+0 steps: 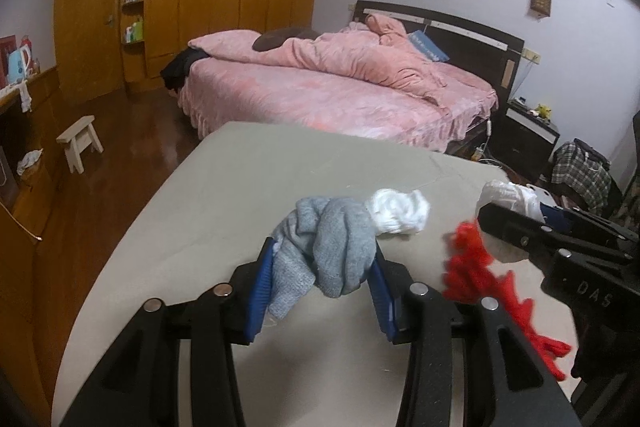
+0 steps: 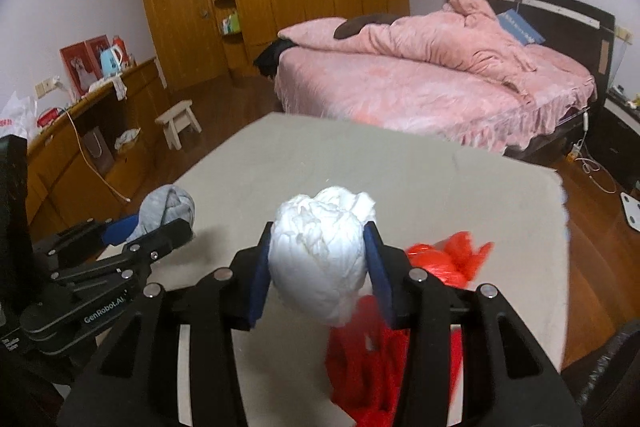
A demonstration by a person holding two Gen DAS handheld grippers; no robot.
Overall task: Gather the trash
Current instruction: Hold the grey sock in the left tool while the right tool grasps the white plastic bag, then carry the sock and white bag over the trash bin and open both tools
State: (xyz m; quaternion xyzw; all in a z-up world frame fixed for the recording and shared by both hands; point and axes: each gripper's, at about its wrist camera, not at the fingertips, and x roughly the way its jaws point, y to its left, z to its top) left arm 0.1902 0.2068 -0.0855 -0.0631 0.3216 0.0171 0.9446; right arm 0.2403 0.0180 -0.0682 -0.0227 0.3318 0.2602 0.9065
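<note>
Left gripper (image 1: 324, 267) clamping grey knitted cloth (image 1: 324, 251) between blue pads, cloth bulging above jaws, jaws part-open around it. Right gripper (image 2: 318, 267) squeezing white crumpled wad (image 2: 320, 251) mid-jaw, over red plastic bag (image 2: 440, 259) lying on beige table (image 2: 400, 167).

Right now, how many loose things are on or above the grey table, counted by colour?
grey cloth: 1
white wad: 2, this one held, the other lying on the table
red plastic heap: 1, its pieces cannot be told apart
Total: 4
</note>
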